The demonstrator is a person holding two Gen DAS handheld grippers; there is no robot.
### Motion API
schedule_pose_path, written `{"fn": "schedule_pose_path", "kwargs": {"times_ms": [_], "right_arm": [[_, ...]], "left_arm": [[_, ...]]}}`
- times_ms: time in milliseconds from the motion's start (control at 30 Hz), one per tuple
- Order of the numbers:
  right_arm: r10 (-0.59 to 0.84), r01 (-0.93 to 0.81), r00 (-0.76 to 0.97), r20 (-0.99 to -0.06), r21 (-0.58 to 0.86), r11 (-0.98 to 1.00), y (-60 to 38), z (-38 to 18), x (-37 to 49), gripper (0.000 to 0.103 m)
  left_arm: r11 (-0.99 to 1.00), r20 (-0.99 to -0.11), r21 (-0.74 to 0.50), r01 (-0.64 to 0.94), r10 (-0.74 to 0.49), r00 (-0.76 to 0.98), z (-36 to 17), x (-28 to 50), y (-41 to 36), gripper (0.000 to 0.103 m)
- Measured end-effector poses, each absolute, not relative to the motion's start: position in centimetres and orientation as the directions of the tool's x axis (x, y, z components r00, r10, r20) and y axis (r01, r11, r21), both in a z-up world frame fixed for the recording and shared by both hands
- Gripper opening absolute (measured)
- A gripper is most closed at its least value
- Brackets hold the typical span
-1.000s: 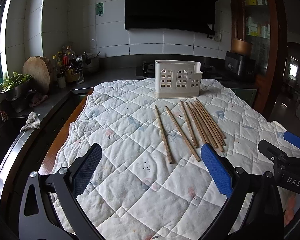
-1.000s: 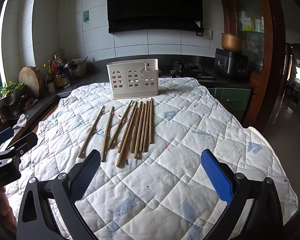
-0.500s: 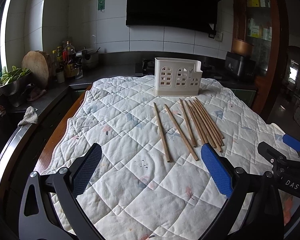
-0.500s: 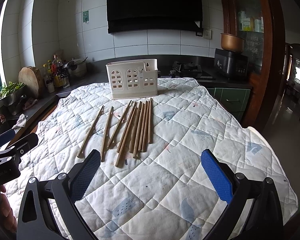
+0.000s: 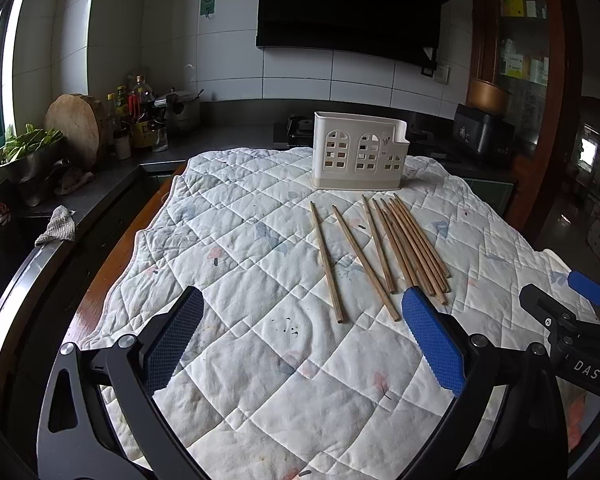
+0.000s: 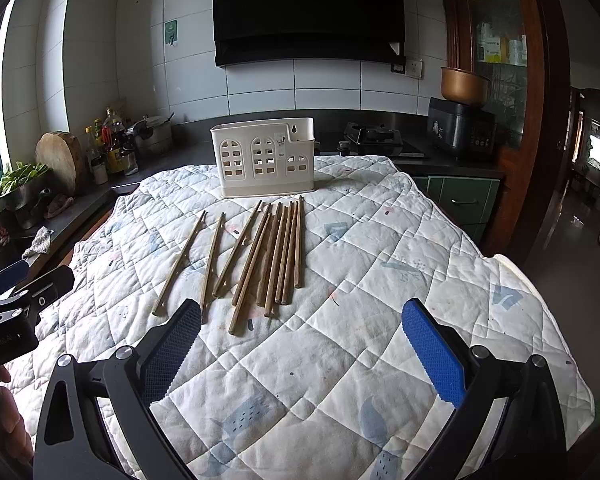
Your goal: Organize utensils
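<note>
I'm holding my left tongs [image 5: 300, 340] low over the near edge of the white quilted cloth [image 5: 240, 240] that covers the table, jaws spread wide with nothing between the blue pads. My right tongs [image 6: 300, 340] sit the same way, gaping wide and empty over the near right part of the cloth, and from the left camera I catch their black frame at the right border. The bare wooden chopsticks [image 6: 260, 256] lie flat in the middle of the cloth, pointing toward the far edge: three lie spread out on the left, apart from one another, and the rest are bunched together on the right, touching or nearly so. Their near ends sit just ahead of my pads. Behind them, at the far edge of the cloth, stands the cream plastic utensil holder with arched window cut-outs [image 6: 264, 162], upright, close behind the chopstick tips. The cloth's left edge leaves a strip of brown wooden tabletop [image 5: 112, 280] bare.
</note>
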State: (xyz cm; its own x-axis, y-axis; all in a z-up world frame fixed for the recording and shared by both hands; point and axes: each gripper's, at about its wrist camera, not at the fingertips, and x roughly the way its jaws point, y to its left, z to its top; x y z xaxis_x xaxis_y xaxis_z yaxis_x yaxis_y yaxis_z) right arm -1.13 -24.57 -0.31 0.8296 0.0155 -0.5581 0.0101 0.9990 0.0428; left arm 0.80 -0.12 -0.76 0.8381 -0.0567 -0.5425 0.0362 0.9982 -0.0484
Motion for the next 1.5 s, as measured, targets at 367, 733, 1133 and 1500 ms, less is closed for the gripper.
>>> {"fn": "schedule_pose_path", "kwargs": {"times_ms": [367,733,1133,1500], "right_arm": [[0.014,0.010,0.832,-0.555,0.041,0.999,-24.59,-0.29,-1.08,0.097],[0.013,0.011,0.832,-0.555,0.039,0.999,-24.56,-0.28,-1.05,0.097],[0.013,0.011,0.834,-0.551,0.041,0.999,-24.71,-0.12,-0.97,0.097],[0.017,0.006,0.835,-0.550,0.039,0.999,-24.73,-0.11,-0.99,0.097]], "left_arm": [[0.998,-0.540,-0.047,0.041,-0.060,0.839,-0.83,0.74,-0.30,0.098],[0.999,-0.540,-0.042,0.032,-0.050,0.840,-0.70,0.81,0.01,0.098],[0.999,-0.536,-0.034,0.034,-0.047,0.843,-0.40,0.95,-0.13,0.098],[0.999,-0.537,-0.032,0.034,-0.046,0.842,-0.25,1.04,-0.18,0.098]]}}
